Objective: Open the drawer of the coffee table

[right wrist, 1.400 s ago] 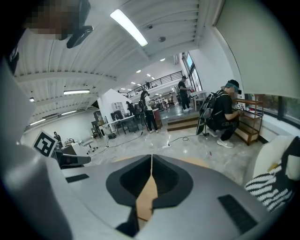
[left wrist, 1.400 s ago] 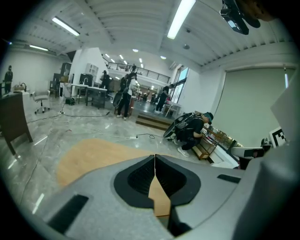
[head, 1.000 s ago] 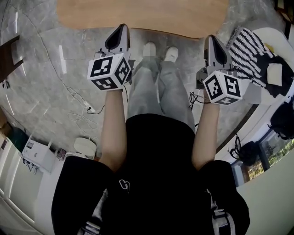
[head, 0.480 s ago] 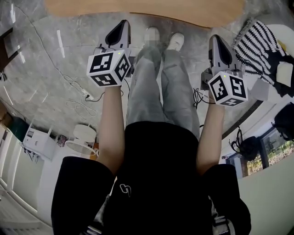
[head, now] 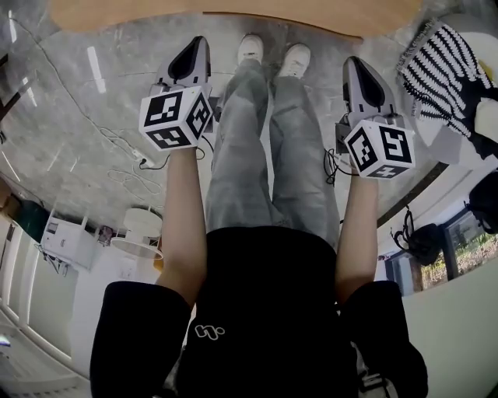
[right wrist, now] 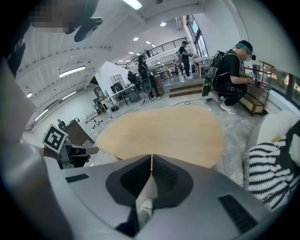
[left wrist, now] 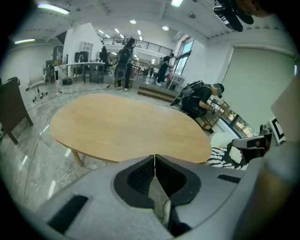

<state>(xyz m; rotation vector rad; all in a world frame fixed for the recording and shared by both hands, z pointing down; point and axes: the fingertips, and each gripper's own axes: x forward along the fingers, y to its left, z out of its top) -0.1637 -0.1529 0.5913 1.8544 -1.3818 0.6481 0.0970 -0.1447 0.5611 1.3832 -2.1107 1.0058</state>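
Jaws of your left hand-held gripper (head: 198, 47) are pressed together with nothing between them. The jaws of your right hand-held gripper (head: 354, 68) are likewise closed and empty. Both point forward and down, one on either side of your legs (head: 249, 155). The coffee table (head: 233, 14) lies ahead of both tips and apart from them, its oval wooden top spanning the space beyond the two. Grey floor (head: 78, 116) separates the tips from its near edge. Its drawer cannot be made out in any view. A black-and-white striped cloth (head: 440, 66) lies near the right hand-held gripper, on its right.
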